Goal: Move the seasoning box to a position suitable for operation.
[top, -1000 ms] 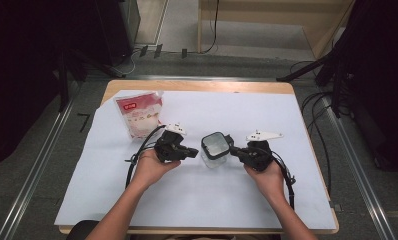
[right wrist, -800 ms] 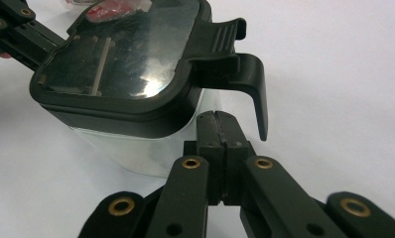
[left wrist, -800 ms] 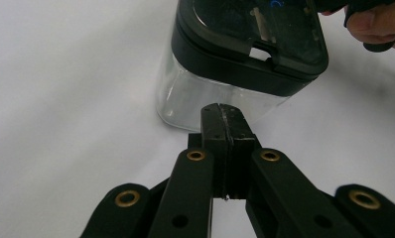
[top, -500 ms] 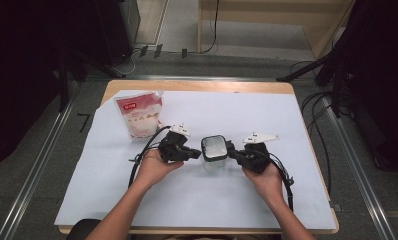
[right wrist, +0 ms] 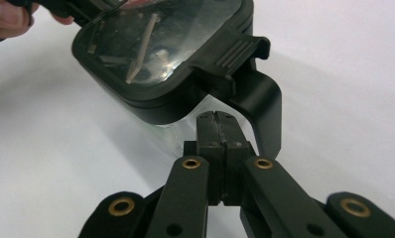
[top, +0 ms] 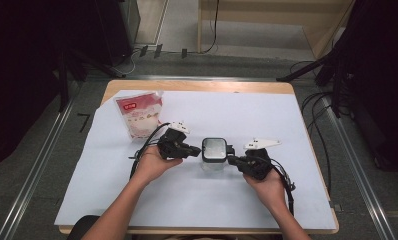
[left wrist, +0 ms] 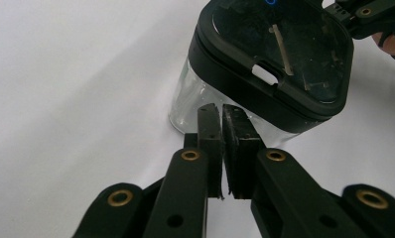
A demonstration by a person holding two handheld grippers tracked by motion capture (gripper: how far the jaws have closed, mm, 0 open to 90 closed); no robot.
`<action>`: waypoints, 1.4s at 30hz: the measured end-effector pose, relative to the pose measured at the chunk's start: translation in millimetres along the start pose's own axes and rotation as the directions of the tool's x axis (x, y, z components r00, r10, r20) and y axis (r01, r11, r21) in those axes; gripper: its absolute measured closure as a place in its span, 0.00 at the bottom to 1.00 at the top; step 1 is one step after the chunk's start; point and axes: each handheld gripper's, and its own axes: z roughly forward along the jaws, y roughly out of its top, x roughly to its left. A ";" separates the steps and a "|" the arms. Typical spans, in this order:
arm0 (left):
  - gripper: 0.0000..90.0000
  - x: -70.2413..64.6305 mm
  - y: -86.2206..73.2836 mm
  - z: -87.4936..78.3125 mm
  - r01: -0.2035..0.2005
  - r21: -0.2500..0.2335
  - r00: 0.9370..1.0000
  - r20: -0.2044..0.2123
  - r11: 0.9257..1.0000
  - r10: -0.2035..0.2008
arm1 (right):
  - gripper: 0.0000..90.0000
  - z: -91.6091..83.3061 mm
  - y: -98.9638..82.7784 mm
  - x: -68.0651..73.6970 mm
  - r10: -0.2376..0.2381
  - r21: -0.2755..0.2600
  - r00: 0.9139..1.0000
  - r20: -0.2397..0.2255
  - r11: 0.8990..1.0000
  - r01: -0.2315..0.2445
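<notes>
A clear jar (top: 214,161) with a black lid (top: 214,149) stands upright in the middle of the worktop (top: 297,125), on the white sheet that covers it. The lid is on the jar, and its clip (right wrist: 240,49) on the right side looks shut down. The jar looks empty.

The left tongs (top: 193,149) point at the jar from the left. In the left gripper view the two jaws are almost together, with just a thin gap, and nothing is between them. They have just been opening a tiny bit. Their tips sit just beside the glass, under the lid's edge.

The right tongs (top: 232,159) point at the jar from the right, close to the clip. Their jaws are pressed together and hold nothing.

A pink and white bag (top: 139,115) lies near the far left corner of the worktop, well apart from the jar. It looks sealed.

So I think the job is only at the start. The lid must come off first, and the bag has not been touched.
</notes>
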 end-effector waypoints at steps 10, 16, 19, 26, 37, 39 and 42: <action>0.57 -1.4 0.7 -22.4 -0.066 -0.076 0.998 0.004 0.995 0.067 | 1.00 -22.7 1.9 -11.0 0.004 -0.012 1.000 0.021 1.000 -0.003; 0.32 -3.2 3.9 -20.4 -0.083 -0.075 0.994 0.061 0.994 0.088 | 1.00 -26.1 3.3 -18.6 0.015 -0.019 0.999 0.033 1.000 -0.015; 0.26 -4.3 5.6 -17.5 -0.096 -0.090 0.990 0.097 0.991 0.105 | 1.00 -20.9 4.5 -21.6 0.021 -0.007 0.999 0.027 1.000 -0.020; 0.20 -2.8 8.0 -10.6 -0.121 -0.064 0.988 0.092 0.991 0.127 | 1.00 -12.8 6.7 -22.3 0.029 0.011 0.999 0.031 1.000 -0.029; 0.19 -7.0 11.3 16.3 -0.146 -0.027 0.984 0.097 0.989 0.148 | 1.00 -11.2 7.5 -23.7 0.026 0.004 0.999 0.032 1.000 -0.027; 0.18 -7.5 11.9 18.3 -0.154 -0.023 0.984 0.086 0.988 0.155 | 1.00 -11.1 7.5 -23.6 0.028 0.004 0.999 0.033 1.000 -0.028; 0.16 -8.5 13.2 23.8 -0.169 -0.018 0.982 0.081 0.985 0.170 | 1.00 -11.1 7.4 -23.5 0.027 0.003 0.999 0.033 1.000 -0.027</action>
